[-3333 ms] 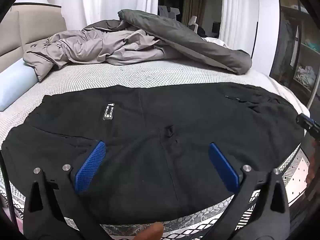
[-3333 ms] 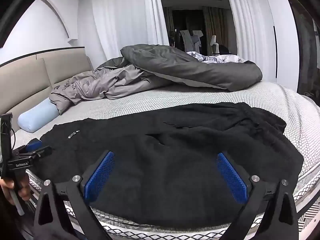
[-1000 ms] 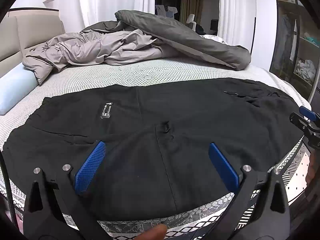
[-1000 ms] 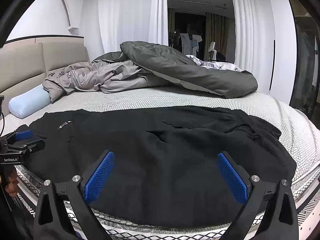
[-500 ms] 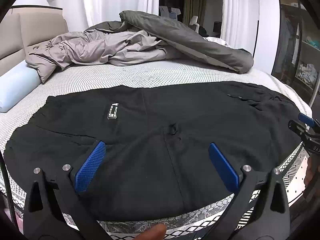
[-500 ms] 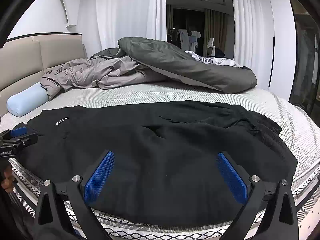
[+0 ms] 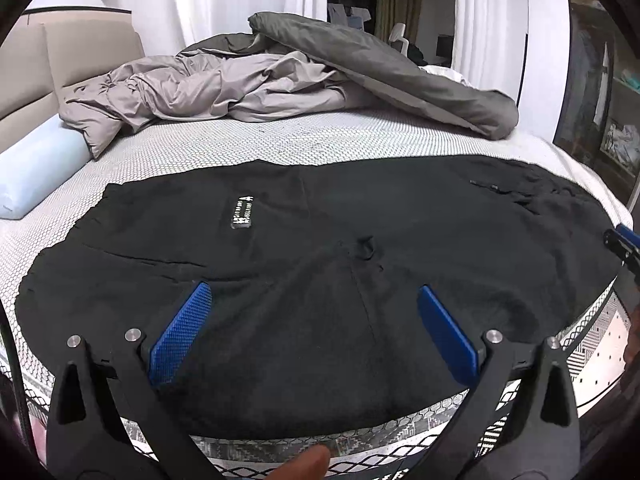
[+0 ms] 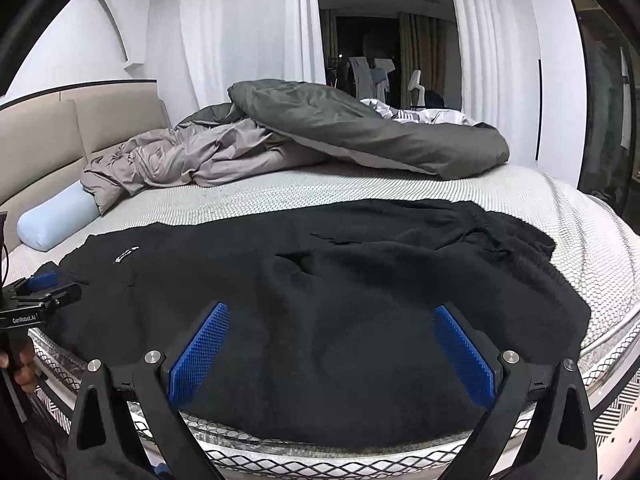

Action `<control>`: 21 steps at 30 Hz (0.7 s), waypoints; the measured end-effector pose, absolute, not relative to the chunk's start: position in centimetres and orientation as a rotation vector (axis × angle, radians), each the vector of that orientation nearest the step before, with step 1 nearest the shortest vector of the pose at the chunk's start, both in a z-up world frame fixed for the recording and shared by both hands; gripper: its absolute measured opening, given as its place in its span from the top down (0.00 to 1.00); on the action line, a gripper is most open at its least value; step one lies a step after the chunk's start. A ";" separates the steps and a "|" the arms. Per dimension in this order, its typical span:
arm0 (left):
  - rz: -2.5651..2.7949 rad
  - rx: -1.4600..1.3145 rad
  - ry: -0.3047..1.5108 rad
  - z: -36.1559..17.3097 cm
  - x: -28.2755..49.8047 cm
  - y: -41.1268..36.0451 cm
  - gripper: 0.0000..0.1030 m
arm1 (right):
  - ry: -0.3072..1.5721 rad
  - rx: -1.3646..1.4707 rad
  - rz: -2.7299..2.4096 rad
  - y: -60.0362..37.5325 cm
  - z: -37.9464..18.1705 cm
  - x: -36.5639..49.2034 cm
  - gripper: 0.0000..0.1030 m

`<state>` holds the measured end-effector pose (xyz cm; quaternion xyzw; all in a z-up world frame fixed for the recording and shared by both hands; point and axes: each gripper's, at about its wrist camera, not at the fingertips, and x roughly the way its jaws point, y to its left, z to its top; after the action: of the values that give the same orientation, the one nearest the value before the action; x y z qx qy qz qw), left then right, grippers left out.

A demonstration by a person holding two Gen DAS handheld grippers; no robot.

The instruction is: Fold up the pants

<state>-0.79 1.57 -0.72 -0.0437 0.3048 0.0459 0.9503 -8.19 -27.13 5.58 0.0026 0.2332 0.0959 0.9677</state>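
Note:
Black pants (image 7: 320, 264) lie spread flat across the near part of the bed, with a small white label (image 7: 242, 212) on the left half and the bunched waistband (image 8: 516, 240) at the right. My left gripper (image 7: 312, 320) hovers open over the near edge of the pants, nothing between its blue pads (image 7: 178, 332). My right gripper (image 8: 332, 344) is also open above the near edge of the pants (image 8: 340, 280), further right. Each gripper shows at the margin of the other view: the right gripper (image 7: 622, 242) and the left gripper (image 8: 40, 292).
A crumpled grey duvet (image 7: 280, 84) fills the back of the bed. A pale blue bolster (image 7: 36, 172) lies at the left by the beige headboard (image 8: 60, 132). The patterned mattress edge (image 7: 360, 440) runs just below the grippers. A dark cabinet (image 7: 600, 100) stands at the right.
Both grippers stayed open over the pants, with only small shifts of view; the pants have not moved.

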 end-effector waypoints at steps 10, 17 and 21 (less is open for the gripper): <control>0.272 -0.227 0.588 0.7 -5.0 11.1 0.01 | 0.485 0.043 0.131 -30.4 5.3 -8.5 0.00; 0.421 -0.345 0.562 1.0 -10.6 19.9 0.01 | 0.474 0.083 0.112 -32.3 5.5 -8.9 0.00; 0.423 -0.447 0.577 0.1 -12.9 23.9 0.13 | 0.471 0.086 0.109 -32.7 5.6 -9.0 0.00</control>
<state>-12.87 23.90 0.12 -0.2168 0.2800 0.2052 0.9124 -9.01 -32.67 5.62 0.0427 0.2331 0.0539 0.9700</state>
